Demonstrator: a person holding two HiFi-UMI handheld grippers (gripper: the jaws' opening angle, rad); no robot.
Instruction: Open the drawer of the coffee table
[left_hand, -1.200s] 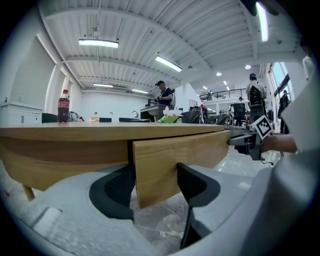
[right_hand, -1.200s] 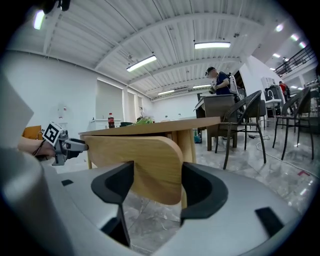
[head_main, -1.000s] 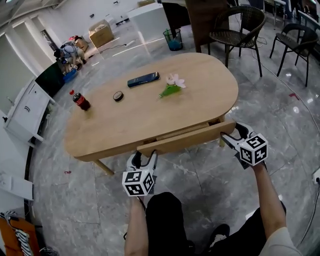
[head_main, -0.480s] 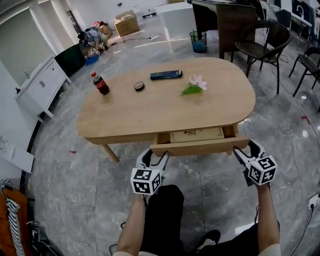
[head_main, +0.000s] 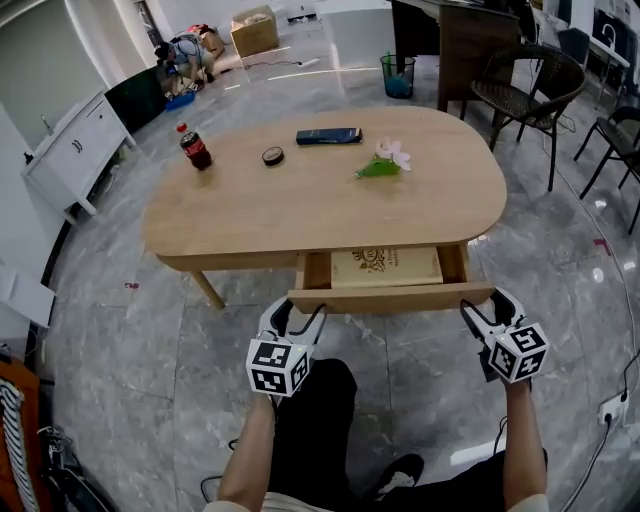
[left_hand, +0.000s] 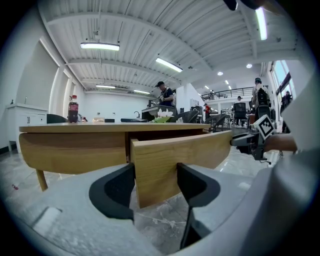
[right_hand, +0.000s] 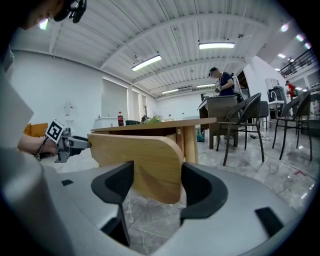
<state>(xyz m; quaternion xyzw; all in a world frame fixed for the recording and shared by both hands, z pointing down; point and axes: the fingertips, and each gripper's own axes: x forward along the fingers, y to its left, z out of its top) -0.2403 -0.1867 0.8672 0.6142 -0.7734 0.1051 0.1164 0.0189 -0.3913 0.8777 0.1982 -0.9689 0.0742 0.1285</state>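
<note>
Fingers of left gripper (head_main: 297, 313) & right gripper (head_main: 487, 305) clamped on opposite ends of the pale wooden drawer (head_main: 390, 297), so it slides straight. Prob nearly done.

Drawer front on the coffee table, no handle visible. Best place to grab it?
Take the drawer front at its two ends, coming from the person's side. The flat panel overhangs the drawer box there, so jaws can straddle each end, as the left gripper and right gripper do.
</note>
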